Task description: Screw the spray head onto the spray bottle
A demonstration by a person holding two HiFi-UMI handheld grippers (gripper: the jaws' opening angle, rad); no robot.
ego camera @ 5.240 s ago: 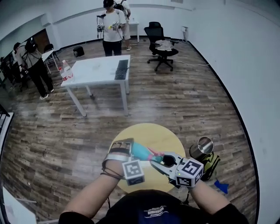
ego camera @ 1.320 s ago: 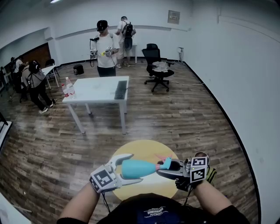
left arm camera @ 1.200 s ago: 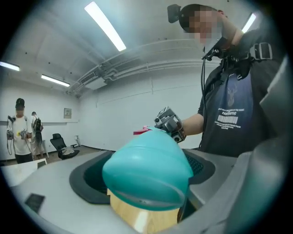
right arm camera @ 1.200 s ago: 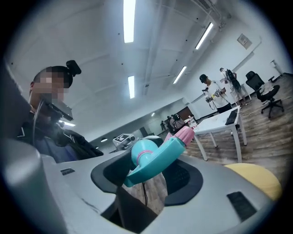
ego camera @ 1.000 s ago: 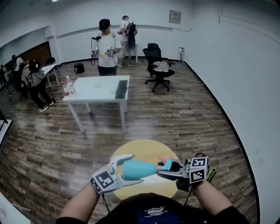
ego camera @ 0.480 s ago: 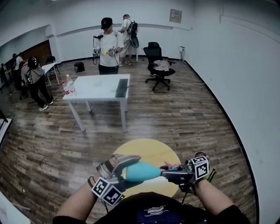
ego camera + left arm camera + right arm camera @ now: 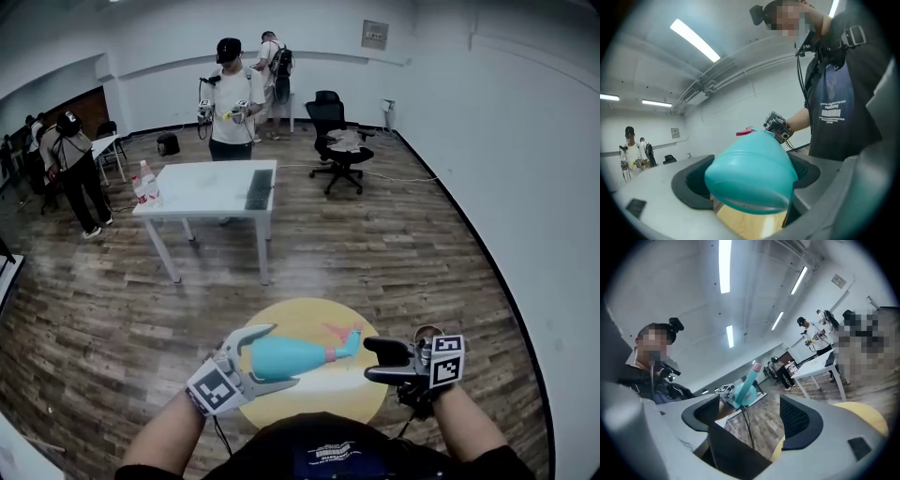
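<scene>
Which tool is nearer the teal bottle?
Left. The left tool clamps the bottle at its base; the right tool, jaws just opened with nothing between, sits clear of the spray head.

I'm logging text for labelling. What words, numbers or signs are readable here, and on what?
Shirt print: several lines, too blurred to read.
Wall sign: too small to read.
Marker cubes: black-and-white squares only, no letters.
Spray bottle: no print visible.
</scene>
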